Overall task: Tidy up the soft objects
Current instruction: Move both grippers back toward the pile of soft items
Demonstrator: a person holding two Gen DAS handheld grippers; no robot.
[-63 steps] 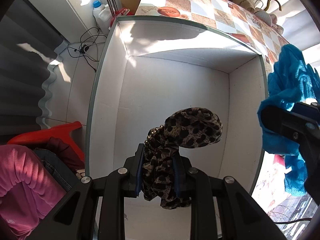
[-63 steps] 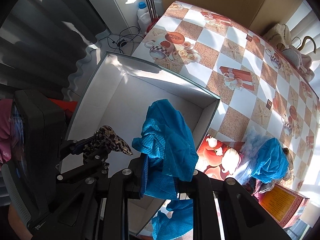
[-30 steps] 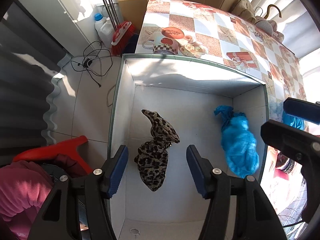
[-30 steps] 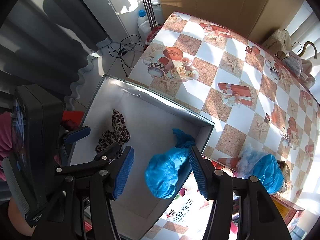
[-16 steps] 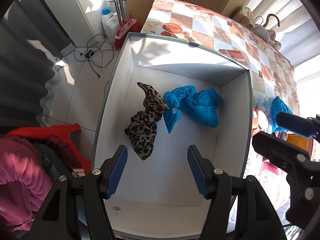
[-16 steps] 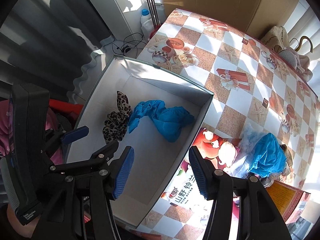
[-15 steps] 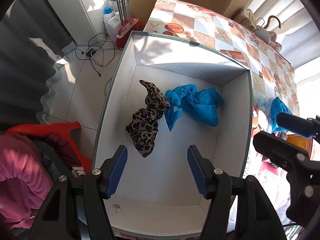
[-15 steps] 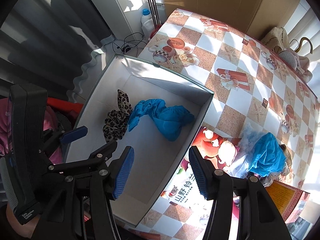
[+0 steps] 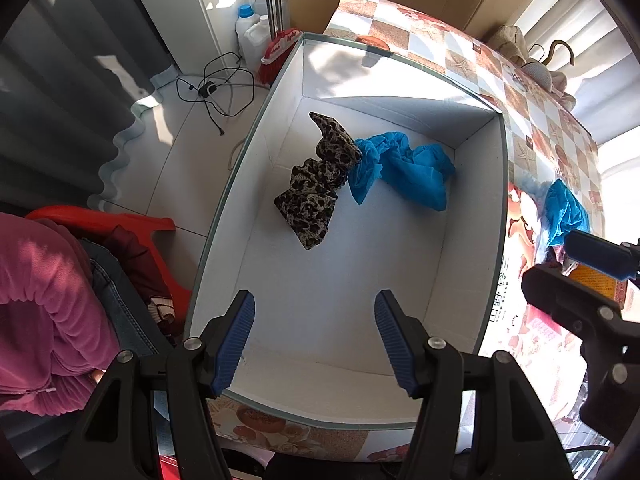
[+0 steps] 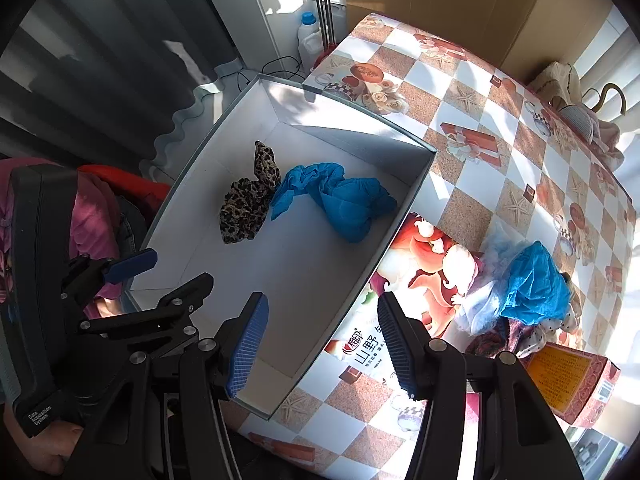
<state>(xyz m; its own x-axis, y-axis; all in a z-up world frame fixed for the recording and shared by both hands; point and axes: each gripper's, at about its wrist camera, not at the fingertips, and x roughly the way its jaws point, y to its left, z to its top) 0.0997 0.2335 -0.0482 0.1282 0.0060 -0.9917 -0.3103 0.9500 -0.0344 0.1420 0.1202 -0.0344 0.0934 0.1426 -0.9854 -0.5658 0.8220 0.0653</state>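
While both tongs, left (image 9: 314,336) and right (image 10: 322,344), are being held wide open and empty, two soft things are lying in the white box (image 10: 360,280): a leopard cloth (image 10: 248,204) touching a blue cloth (image 10: 344,196). More is being left on the table (image 10: 480,92): a blue heap (image 10: 532,284) just beside an orange carton (image 10: 568,380). Nothing is seen blocking the reach.
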